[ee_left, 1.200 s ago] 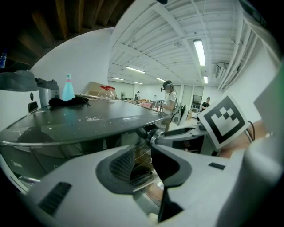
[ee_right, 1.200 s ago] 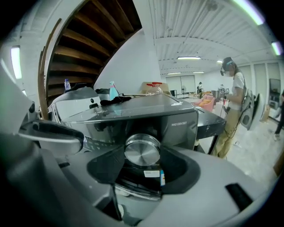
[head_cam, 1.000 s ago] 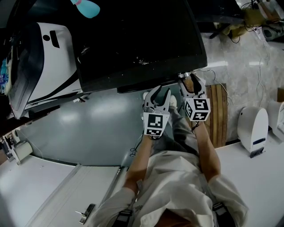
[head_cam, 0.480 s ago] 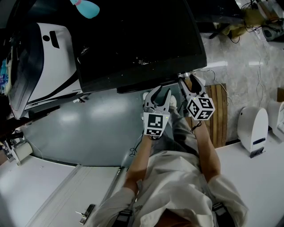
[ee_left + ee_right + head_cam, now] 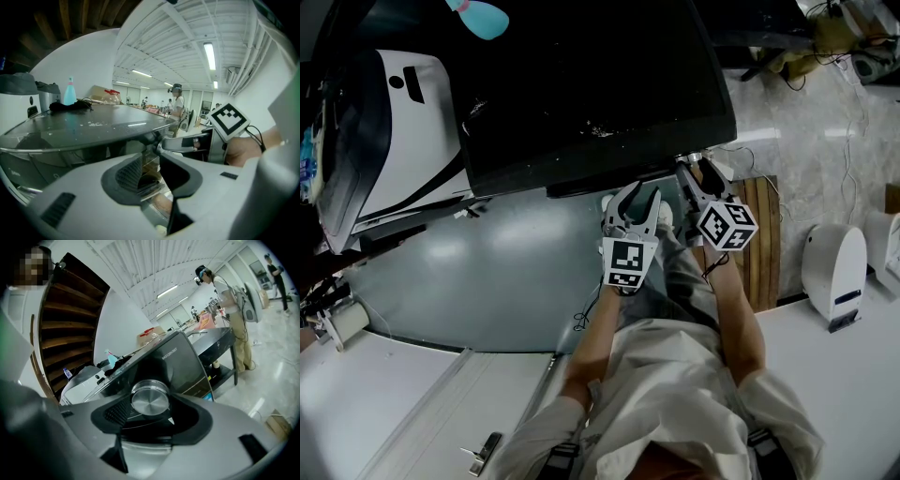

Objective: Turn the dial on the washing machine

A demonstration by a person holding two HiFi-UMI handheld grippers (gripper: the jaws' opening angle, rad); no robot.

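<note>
Gleaming round brushed-metal dial [image 5: 150, 399]

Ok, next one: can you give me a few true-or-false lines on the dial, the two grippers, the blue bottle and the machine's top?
1. The dial sits between the jaws of the right gripper. True; those jaws have just been opening.
2. The left gripper holds the blue bottle. False: its jaws are apart and empty; the bottle stands well away, toward the machine's far end.
3. The dial is shiny metal. True.
4. The washing machine's top is white. False: it is dark.
</note>
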